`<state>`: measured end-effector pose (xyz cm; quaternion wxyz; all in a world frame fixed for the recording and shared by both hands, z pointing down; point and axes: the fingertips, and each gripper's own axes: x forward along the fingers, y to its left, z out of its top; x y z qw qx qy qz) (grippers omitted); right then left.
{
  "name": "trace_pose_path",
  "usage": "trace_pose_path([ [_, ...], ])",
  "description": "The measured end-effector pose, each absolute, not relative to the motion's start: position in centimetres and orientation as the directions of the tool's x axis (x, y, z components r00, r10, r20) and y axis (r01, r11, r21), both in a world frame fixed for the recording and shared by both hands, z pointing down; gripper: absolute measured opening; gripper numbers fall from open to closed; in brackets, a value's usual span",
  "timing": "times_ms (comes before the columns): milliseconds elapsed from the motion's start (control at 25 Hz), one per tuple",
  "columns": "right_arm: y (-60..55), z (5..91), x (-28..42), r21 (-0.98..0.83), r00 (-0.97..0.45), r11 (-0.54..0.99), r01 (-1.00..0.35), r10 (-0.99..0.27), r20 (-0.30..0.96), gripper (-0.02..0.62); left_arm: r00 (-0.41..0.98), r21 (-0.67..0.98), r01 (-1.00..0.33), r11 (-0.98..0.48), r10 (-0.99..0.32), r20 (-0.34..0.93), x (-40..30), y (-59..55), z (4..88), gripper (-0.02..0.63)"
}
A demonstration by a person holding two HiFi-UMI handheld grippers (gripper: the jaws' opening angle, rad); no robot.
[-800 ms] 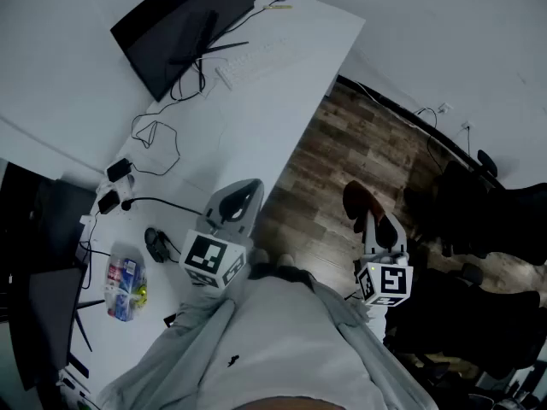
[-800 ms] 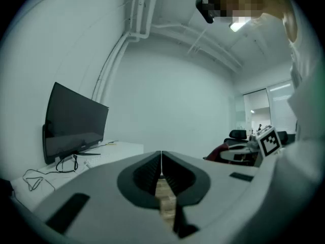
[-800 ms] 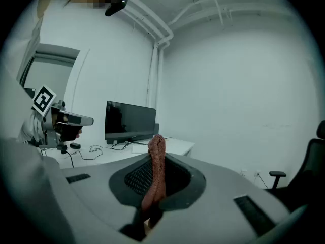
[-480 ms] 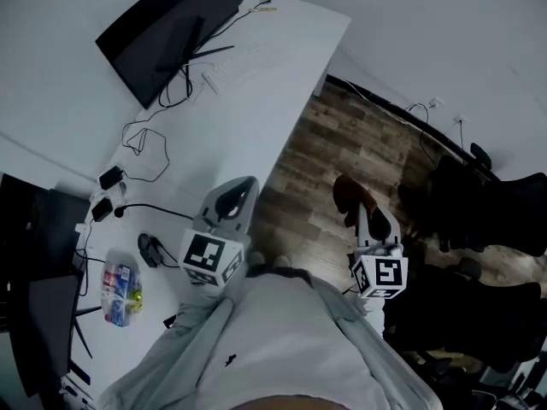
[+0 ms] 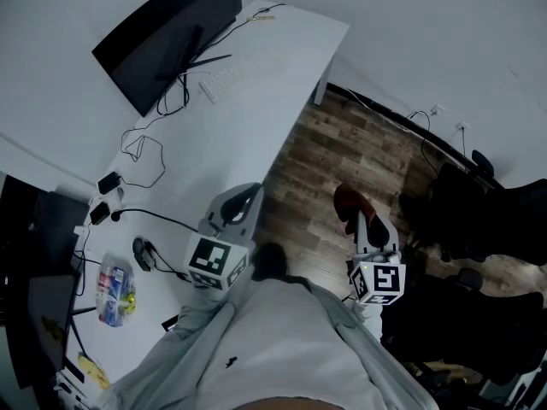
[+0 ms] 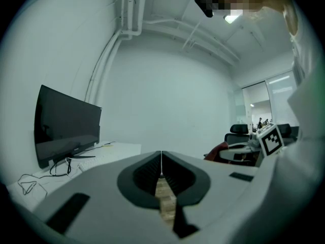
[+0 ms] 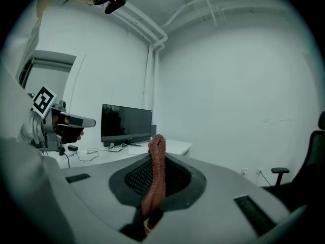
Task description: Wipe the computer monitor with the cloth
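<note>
- Right tongs (image 7: 156, 162): clenched on the cloth (image 7: 155, 174). The jaws pinch its lower part and the rest stands up between them as a narrow folded strip.
- Cloth: reddish-brown with a coarse knitted texture, and the top end is rounded over. In the head view it pokes out of the right tongs (image 5: 366, 222) toward 11 o'clock as a dark red lump (image 5: 351, 202), over the floor (image 5: 342, 148) and off the worktop (image 5: 256, 101).
- Left tongs (image 6: 161, 162): clenched, jaws meeting in a thin line with nothing between them. In the head view the left tongs (image 5: 237, 202) sit over the worktop's near edge, at 9 o'clock from the cloth and well apart from it.
- Marker cubes: one per tongs, left (image 5: 214, 263) and right (image 5: 378, 282).
- Monitor (image 5: 167, 37): black, screen dark, on a thin splayed stand at the far end of the worktop. It is at 11 o'clock from the left tongs and well apart from both tongs. It also shows at 9 o'clock in the left gripper view (image 6: 67, 126) and at 10 o'clock from the cloth in the right gripper view (image 7: 126, 124).
- Count: 2 tongs, 1 cloth, 1 monitor, 1 white keyboard (image 5: 227, 75) just in front of the monitor.
- Worktop: white, with several black cables (image 5: 141, 152) looping between the monitor and the near end.
- One colourful packet (image 5: 112, 285) lies at 8 o'clock from the left tongs.
- Floor: wood planks. Black office chairs (image 5: 483, 220) stand at 3 o'clock; count unclear.
</note>
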<state>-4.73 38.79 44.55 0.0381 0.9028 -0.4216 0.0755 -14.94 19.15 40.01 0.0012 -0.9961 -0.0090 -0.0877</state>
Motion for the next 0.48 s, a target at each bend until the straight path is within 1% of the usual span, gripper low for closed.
trace_pose_path([
  [280, 38.2, 45.7, -1.9, -0.021, 0.624, -0.638, -0.77, -0.76, 0.179, 0.038, 0.984, -0.006, 0.001, -1.0, 0.0, 0.178, -11.9, 18.1, 40.3, 0.021],
  [480, 35.8, 46.0, 2.3, -0.033, 0.617, -0.632, -0.774, -0.766, 0.181, 0.038, 0.981, -0.012, -0.002, -1.0, -0.004, 0.195, -7.8, 16.1, 40.6, 0.021],
])
